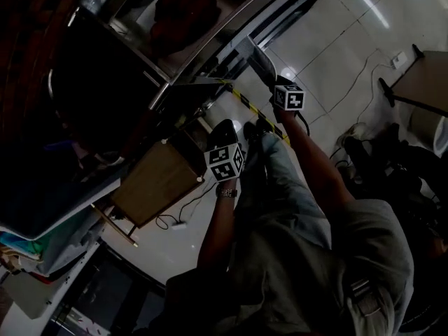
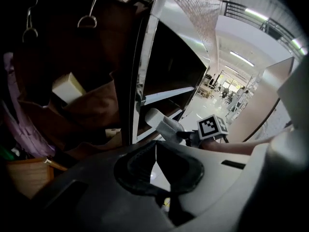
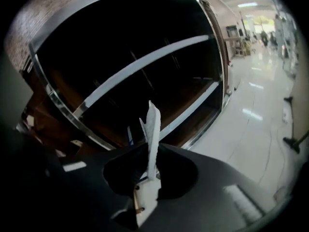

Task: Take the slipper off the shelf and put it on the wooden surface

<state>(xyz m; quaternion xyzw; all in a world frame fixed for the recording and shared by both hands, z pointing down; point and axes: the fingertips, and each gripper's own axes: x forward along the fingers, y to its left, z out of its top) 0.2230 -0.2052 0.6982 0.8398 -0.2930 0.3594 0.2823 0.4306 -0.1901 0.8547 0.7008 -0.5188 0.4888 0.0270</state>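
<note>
A white slipper (image 3: pixel 152 129) stands edge-on between the jaws of my right gripper (image 3: pixel 149 170), which is shut on it. In the head view that gripper (image 1: pixel 274 82) holds the slipper (image 1: pixel 257 58) in the air beside the metal-framed shelf (image 1: pixel 210 54). The left gripper view shows the slipper (image 2: pixel 161 124) in front of the shelf (image 2: pixel 166 94) opening. My left gripper (image 1: pixel 225 130) hangs lower, near the wooden surface (image 1: pixel 157 180) of a small table. Its jaws (image 2: pixel 155 151) meet with nothing between them.
A dark red thing (image 1: pixel 183 12) lies on an upper shelf. Yellow-black tape (image 1: pixel 245 102) marks the tiled floor by the shelf foot. A cable (image 1: pixel 175 219) trails below the wooden table. A beige block (image 2: pixel 67 87) and hanging hooks (image 2: pixel 89 18) sit left of the shelf.
</note>
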